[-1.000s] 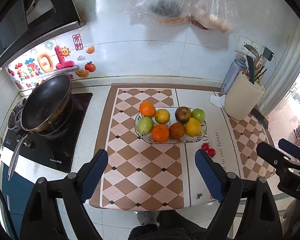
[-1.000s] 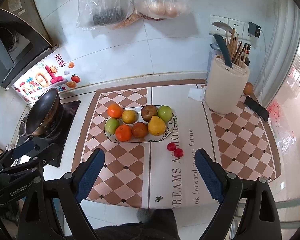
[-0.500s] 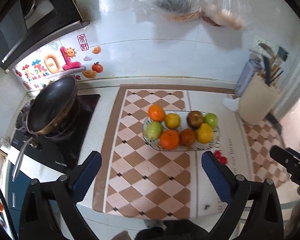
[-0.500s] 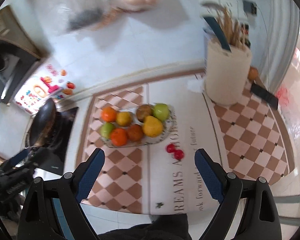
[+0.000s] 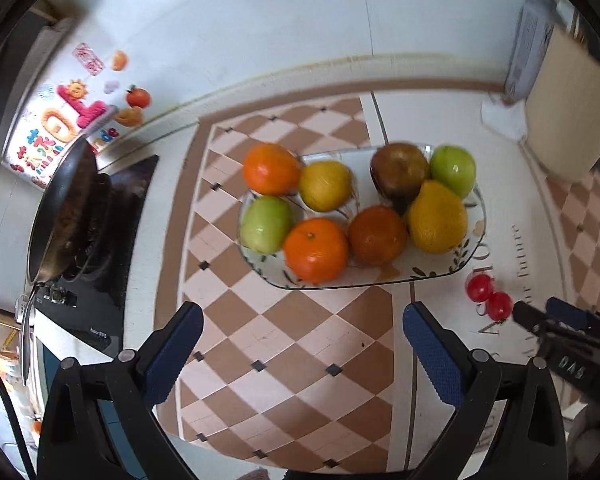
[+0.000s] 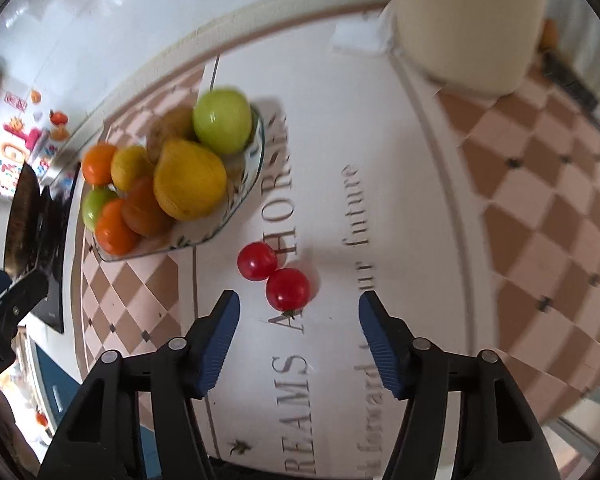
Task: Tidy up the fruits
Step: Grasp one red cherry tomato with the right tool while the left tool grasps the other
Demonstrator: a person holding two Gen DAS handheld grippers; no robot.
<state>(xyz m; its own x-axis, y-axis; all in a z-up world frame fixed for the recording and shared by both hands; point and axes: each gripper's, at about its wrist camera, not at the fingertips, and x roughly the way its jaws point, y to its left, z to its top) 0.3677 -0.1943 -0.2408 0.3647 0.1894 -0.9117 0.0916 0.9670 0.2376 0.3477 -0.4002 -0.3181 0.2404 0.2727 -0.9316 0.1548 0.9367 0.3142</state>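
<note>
The right gripper (image 6: 296, 312), empty, is closing just short of two tomatoes (image 6: 287, 289) lying beside the plate (image 6: 236, 204). Next, probably: advance and pinch the nearer tomato. The left gripper (image 5: 300, 332) hovers wide open and empty before the plate.

The counter mat (image 6: 400, 200) carries tall serif capitals, part hidden: "REAMS A" low down and "HOR" further up towards the plate (image 6: 256, 152), with two red tomatoes (image 6: 274, 276) lying on the letters between; alongside runs a smaller lowercase line, where "forward" and "future" can be made out; in the left view only "future" (image 5: 520, 250) reads on that mat; the right gripper (image 5: 568, 340) shows "DAS" in pale letters on its black body; the left gripper (image 6: 4, 320) bears letters ending "AI"; the black hob (image 5: 100, 280) has a small white brand mark, too small to read; the coloured wall stickers (image 5: 60, 128) show "de" and a big "0", the rest blurred.
</note>
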